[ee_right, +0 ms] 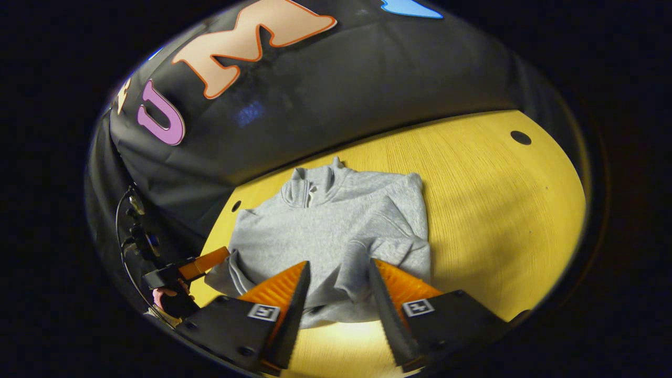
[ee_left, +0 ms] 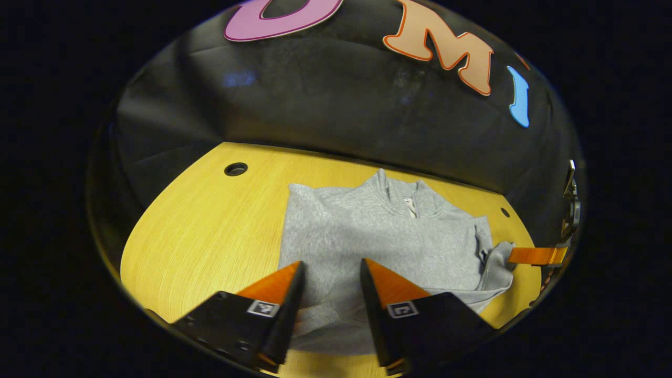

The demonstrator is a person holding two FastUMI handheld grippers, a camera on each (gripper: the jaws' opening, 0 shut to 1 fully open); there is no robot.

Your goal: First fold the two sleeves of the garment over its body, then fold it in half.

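A grey zip-neck sweatshirt (ee_left: 367, 236) lies flat on the yellow wooden table (ee_left: 210, 236), collar away from me. In the left gripper view my left gripper (ee_left: 332, 265) is open over the garment's lower part, with cloth showing between its fingers. At the right rim the other gripper (ee_left: 535, 255) touches a bunched fold (ee_left: 496, 262) of the garment. In the right gripper view the sweatshirt (ee_right: 325, 226) has one sleeve (ee_right: 388, 244) folded over its body. My right gripper (ee_right: 339, 265) is open above that sleeve's cuff. The other gripper (ee_right: 202, 265), held by a hand (ee_right: 168, 299), sits at the garment's rumpled left edge.
The table has round cable holes (ee_left: 235, 169) (ee_right: 521, 137). Bare wood (ee_right: 499, 210) stretches to the right of the garment in the right gripper view. Cables and a mount (ee_right: 134, 231) hang by the black wall at the left. The table's near edge runs under my fingers.
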